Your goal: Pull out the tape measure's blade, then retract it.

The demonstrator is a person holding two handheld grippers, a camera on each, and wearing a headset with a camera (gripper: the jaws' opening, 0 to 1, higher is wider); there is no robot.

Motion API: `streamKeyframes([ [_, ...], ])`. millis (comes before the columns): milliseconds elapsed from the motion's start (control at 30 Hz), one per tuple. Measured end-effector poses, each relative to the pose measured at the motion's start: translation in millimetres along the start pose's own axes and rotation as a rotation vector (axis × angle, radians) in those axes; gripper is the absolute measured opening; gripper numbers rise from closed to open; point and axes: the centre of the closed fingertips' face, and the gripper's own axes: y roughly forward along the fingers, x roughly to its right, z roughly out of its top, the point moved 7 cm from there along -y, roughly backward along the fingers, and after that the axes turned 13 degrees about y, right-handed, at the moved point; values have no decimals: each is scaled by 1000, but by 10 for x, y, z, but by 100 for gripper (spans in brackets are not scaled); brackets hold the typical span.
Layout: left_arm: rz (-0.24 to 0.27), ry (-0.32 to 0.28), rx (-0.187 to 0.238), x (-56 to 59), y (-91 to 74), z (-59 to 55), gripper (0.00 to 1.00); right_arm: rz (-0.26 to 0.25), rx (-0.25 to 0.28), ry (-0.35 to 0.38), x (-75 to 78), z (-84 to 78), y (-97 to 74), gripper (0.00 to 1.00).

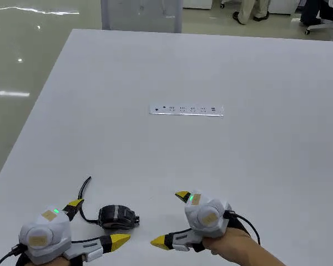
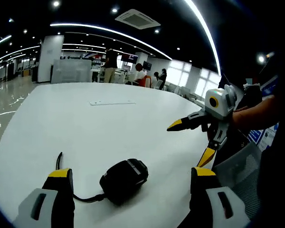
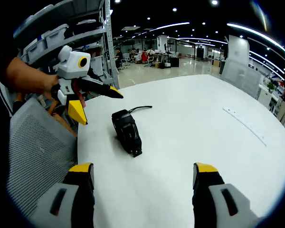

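Note:
A black tape measure (image 1: 117, 216) lies on the white table (image 1: 200, 160) near the front edge, blade in, with a thin black strap (image 1: 84, 191) trailing up and to the left. My left gripper (image 1: 97, 221) stands open around it from the left, its yellow tips either side, not touching. In the left gripper view the tape measure (image 2: 124, 179) sits just ahead of the open jaws. My right gripper (image 1: 170, 218) hangs open a little to the right of the case. From the right gripper view the tape measure (image 3: 127, 131) lies ahead, beyond it the left gripper (image 3: 97, 104).
A flush power strip (image 1: 186, 110) is set in the middle of the table. A grey chair back (image 1: 141, 15) stands at the far edge, with people's legs behind. A mesh chair (image 3: 35, 152) is close to the table's front edge.

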Motion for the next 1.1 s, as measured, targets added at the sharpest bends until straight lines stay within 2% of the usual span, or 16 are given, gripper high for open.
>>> streamKeyframes([
  [100,-7,18,17,-22,-40,-4,100,-24,22,3,31,-82,-162,91],
  [200,-10,52,21,-26,-79,-14,100,-47,69,19,80,-139,-331,94],
  [233,5,84,-1,-59,-91,-43,100,-59,89,22,106,-159,-401,96],
  [300,7,89,-64,-78,-122,-112,100,-70,115,37,147,-195,-522,97],
  [433,18,104,-35,-95,-185,-113,100,-95,128,65,225,-312,-722,98],
  [533,30,92,-36,-124,-237,-139,100,-115,149,75,266,-421,-884,97],
  [700,19,121,-36,-74,-316,-179,100,-146,149,109,324,-659,-1084,96],
  [767,27,150,-76,-77,-344,-224,100,-161,145,108,332,-763,-1149,95],
  [933,3,145,-71,-40,-417,-257,100,-186,117,108,374,-964,-1263,97],
  [1100,9,148,-47,-50,-485,-287,100,-216,127,140,452,-1112,-1384,100],
])
